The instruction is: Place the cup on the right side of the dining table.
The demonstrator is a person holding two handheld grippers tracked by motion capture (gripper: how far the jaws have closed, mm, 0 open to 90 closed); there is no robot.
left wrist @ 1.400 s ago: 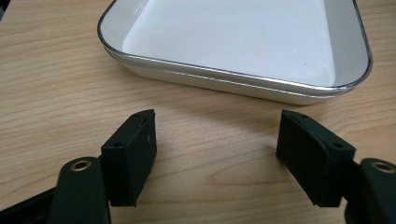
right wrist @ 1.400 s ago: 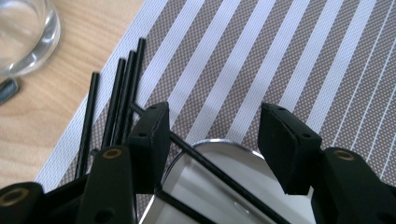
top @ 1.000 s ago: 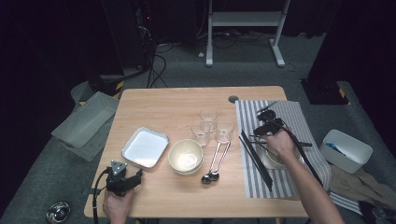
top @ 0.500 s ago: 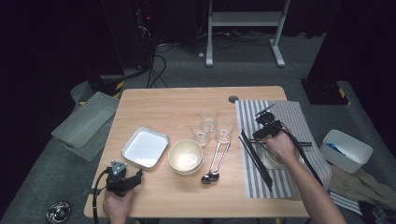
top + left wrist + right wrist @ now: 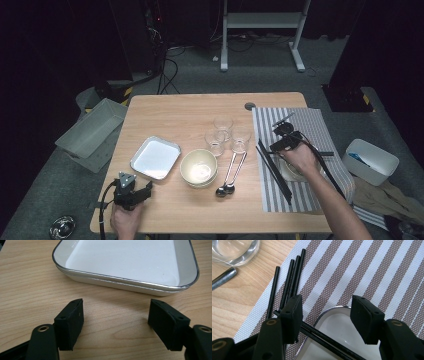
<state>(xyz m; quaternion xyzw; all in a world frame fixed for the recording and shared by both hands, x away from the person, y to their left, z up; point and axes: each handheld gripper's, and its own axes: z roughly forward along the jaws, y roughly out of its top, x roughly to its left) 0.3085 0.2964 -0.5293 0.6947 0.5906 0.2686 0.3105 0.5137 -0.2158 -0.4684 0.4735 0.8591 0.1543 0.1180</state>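
Two tongs, high view: my left gripper (image 5: 131, 192) rests idle; my right gripper (image 5: 286, 141) hovers over the striped placemat (image 5: 320, 130).
Left gripper view: jaws spread before the white tray (image 5: 130, 262).
Right gripper view: jaws spread, empty, above black chopsticks (image 5: 287, 287) beside a small dish (image 5: 337, 327); thin, stiff, slippery, so I judge mid-shaft best.

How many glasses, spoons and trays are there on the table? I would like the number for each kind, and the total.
Glasses: 3
Spoons: 2
Trays: 2
Total: 7
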